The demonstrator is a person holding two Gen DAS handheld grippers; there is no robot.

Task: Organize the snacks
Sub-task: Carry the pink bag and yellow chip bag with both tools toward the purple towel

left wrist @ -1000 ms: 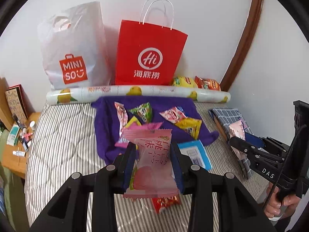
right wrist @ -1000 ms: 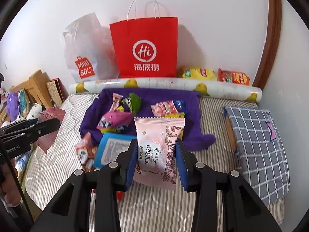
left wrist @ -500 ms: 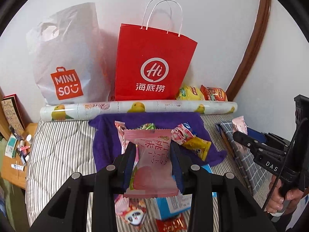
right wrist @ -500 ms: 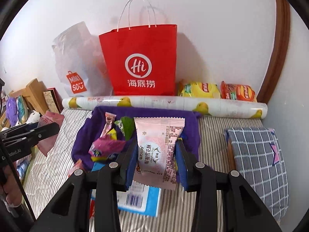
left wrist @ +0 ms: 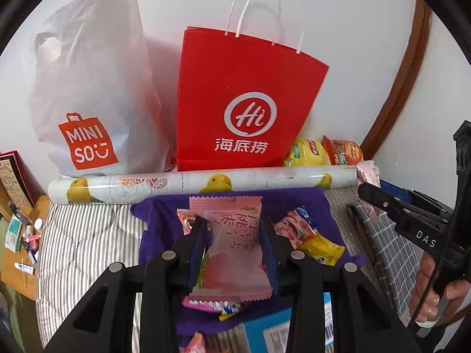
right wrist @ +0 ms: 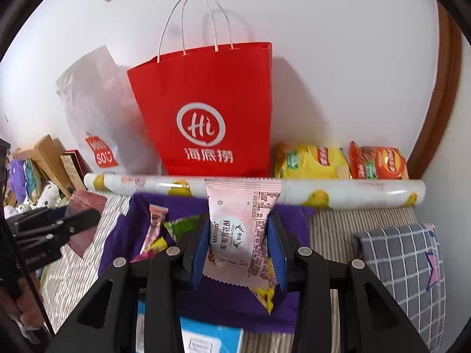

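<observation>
While both tools hang above the purple cloth (left wrist: 164,223), I note my left gripper (left wrist: 232,235) clamped on a pink peach snack packet (left wrist: 235,253) and my right gripper (right wrist: 238,235) clamped on a pale pink pastry packet (right wrist: 241,223). Both packets face the red paper bag (right wrist: 212,111). Loose snacks (left wrist: 306,235) lie on the cloth.

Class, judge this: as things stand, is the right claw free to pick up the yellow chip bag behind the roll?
Probably not yet: the right claw is shut on a pink snack packet, and the printed roll lies before the yellow chip bag.
</observation>
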